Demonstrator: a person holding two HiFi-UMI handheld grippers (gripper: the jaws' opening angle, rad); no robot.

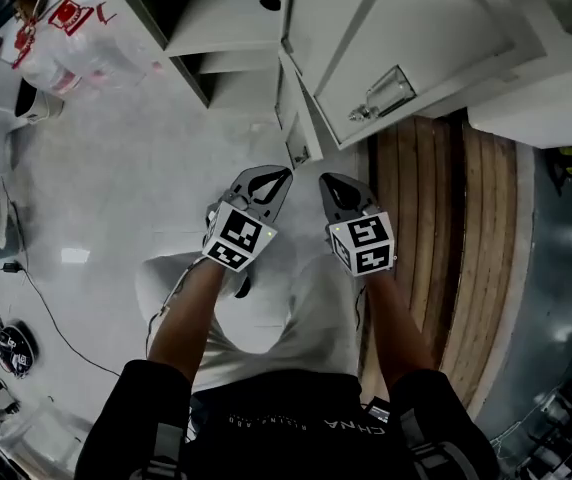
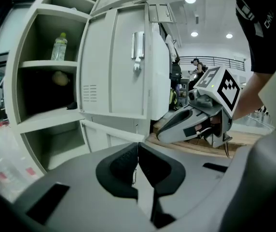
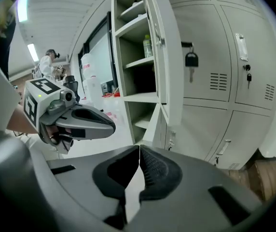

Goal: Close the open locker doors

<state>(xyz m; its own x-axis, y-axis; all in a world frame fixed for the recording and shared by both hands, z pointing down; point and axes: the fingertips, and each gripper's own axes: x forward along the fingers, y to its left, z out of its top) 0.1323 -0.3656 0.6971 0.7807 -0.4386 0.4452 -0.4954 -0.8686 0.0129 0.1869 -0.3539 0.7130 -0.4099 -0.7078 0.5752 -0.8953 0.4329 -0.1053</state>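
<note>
My left gripper (image 2: pixel 138 148) and right gripper (image 3: pixel 139 151) are both squeezed shut on nothing. Just ahead, the tall locker door (image 3: pixel 171 71) stands straight up and down, swung open, its edge facing me.

Left gripper (image 2: pixel 138 151), lower ctr, jaws together, empty. Open locker door (image 2: pixel 116 66), ctr. Bottle (image 2: pixel 59 46), upper left. Right gripper (image 2: pixel 164 132), ctr-right.

Only legible print: white letters on black shirt (image 1: pixel 286 430) hem, upside down, starting "CH". Same "CH" on sleeve (image 2: pixel 266 19). Red bag label unreadable.
</note>
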